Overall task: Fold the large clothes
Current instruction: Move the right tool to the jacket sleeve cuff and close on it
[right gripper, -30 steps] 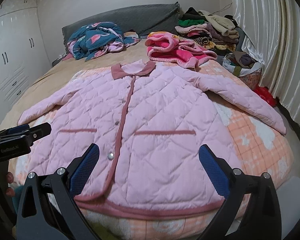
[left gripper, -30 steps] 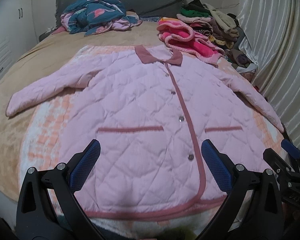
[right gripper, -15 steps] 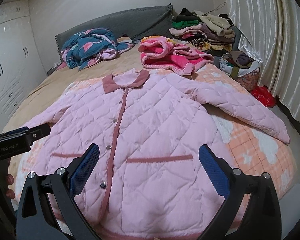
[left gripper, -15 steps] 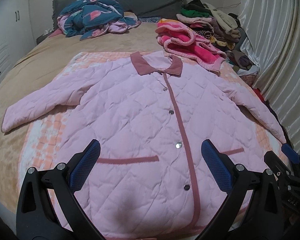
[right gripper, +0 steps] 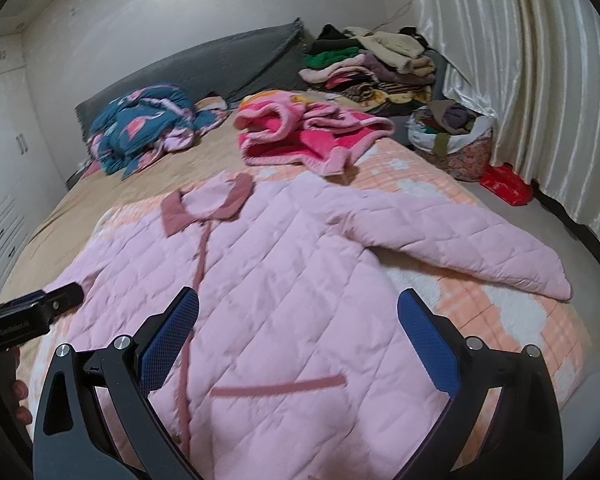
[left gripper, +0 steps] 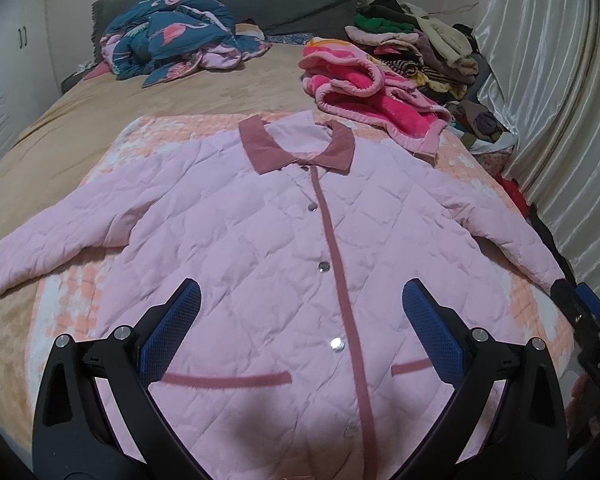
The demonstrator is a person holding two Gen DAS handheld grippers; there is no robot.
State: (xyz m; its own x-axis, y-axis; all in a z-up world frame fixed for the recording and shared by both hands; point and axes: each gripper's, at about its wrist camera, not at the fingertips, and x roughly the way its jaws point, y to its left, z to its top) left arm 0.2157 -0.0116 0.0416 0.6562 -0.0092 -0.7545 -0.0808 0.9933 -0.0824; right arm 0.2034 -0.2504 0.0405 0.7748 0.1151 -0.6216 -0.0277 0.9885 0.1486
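Note:
A pink quilted jacket [left gripper: 260,248] with a dusty-rose collar [left gripper: 296,150] lies flat and buttoned on the bed, front up, both sleeves spread sideways. My left gripper [left gripper: 300,320] hangs open above its lower front, nothing between the blue pads. The right gripper [right gripper: 298,328] is open too, over the jacket [right gripper: 300,280] near the pocket trim [right gripper: 278,386]. The jacket's right sleeve [right gripper: 460,244] reaches toward the bed's edge. Each gripper shows at the border of the other's view.
A peach checked blanket [left gripper: 68,312] lies under the jacket on a tan bedspread [left gripper: 60,120]. A bright pink fleece [left gripper: 364,92], a blue patterned quilt [left gripper: 172,44] and a clothes pile [left gripper: 416,48] sit at the back. Curtains [right gripper: 540,100] and a full bag [right gripper: 452,144] stand on the right.
Both grippers have moved forward over the jacket, so its hem has dropped out of view and the collar looks closer. The right view has swung toward the right sleeve. Both stay open.

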